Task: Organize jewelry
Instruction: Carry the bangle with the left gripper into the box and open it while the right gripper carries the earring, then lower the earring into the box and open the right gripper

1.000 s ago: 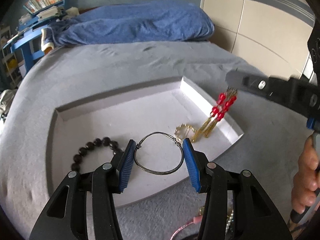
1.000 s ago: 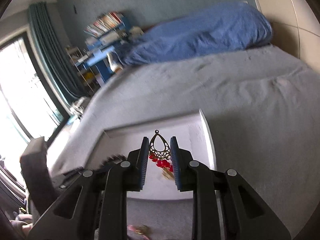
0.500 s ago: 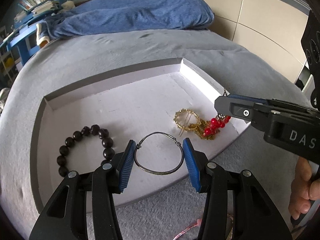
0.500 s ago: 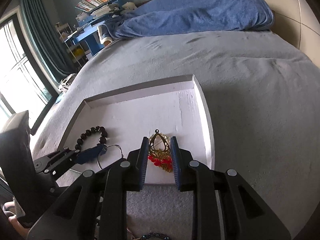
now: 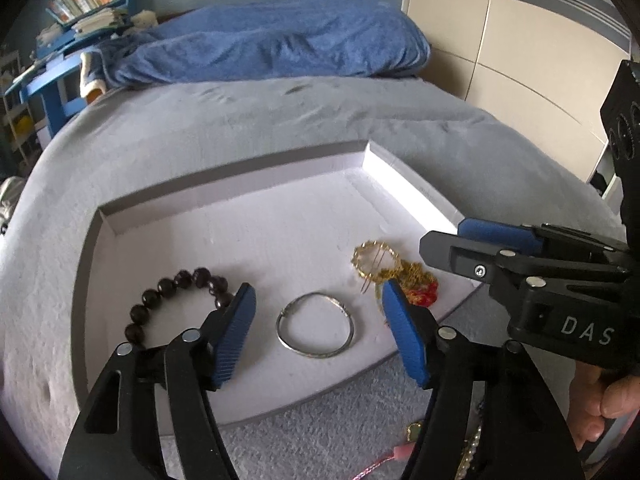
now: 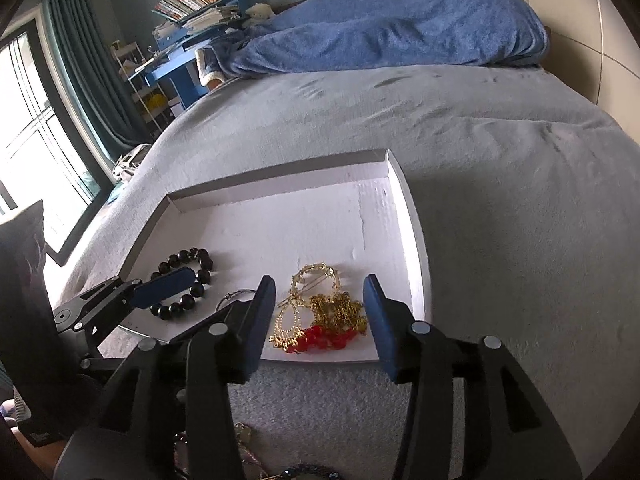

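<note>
Two hand-held grippers hang over the near edge of the tray, both angled down, both with jaws opening and gripping nothing.

My left hand-held gripper (image 5: 316,328): blue pads stand clear on either side of the silver bangle (image 5: 315,330), which lies flat on the tray floor. No contact with either pad. I judge it just let go, set down in its own patch so it won't snag its neighbours.

My right hand-held gripper (image 6: 320,320): pads spread around the gold earrings (image 6: 320,308), neither pad touching them. Red beads (image 6: 326,337) trail toward the near wall. The pile sits in the tray's near right corner, loose and tangled, gold loops overlapping; I can't tell how many pieces.

Bead bracelet (image 5: 176,300): dark, round beads, lying left of the bangle, apart from it. From the right view the left gripper's finger crosses in front of it.

Tray (image 5: 240,192): white, shallow, low walls, resting on the grey bed (image 5: 240,128). Three groups in a row along its near side; far half bare. Soft bedding under it, so I'd keep pressure light.

More jewellery lies unsorted on the bed just below the grippers: a pink cord (image 5: 380,466), other pieces half hidden. My read: those come next.
</note>
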`<state>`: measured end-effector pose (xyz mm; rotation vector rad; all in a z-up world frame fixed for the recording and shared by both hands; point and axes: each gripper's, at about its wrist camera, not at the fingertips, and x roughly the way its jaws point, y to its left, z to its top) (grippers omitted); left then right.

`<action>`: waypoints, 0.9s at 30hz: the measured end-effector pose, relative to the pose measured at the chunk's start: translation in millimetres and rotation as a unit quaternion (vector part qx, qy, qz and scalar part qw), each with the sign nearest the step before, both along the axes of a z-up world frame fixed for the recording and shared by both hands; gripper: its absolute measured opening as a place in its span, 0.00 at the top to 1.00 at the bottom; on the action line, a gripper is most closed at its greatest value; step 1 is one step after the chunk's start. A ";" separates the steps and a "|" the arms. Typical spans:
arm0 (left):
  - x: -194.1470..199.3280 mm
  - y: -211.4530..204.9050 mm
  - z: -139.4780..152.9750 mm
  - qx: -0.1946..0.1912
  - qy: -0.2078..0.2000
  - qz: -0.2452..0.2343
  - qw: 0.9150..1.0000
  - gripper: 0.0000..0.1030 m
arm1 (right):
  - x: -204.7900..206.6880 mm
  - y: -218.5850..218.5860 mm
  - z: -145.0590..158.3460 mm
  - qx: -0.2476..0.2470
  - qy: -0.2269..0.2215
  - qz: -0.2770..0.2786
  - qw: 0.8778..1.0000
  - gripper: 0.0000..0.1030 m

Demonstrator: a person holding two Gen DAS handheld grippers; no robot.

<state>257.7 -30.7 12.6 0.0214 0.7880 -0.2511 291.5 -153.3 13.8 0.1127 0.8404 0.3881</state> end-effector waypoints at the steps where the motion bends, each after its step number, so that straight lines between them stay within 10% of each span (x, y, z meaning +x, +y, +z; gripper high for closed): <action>1: -0.7 0.1 1.8 0.001 -0.004 0.000 1.000 0.31 | -0.7 -0.4 0.5 0.001 -0.001 0.000 1.000 0.55; 27: -80.6 48.7 13.5 -0.034 -0.029 0.046 0.998 0.11 | -54.4 -25.8 4.8 0.012 -0.034 -0.032 0.999 0.23</action>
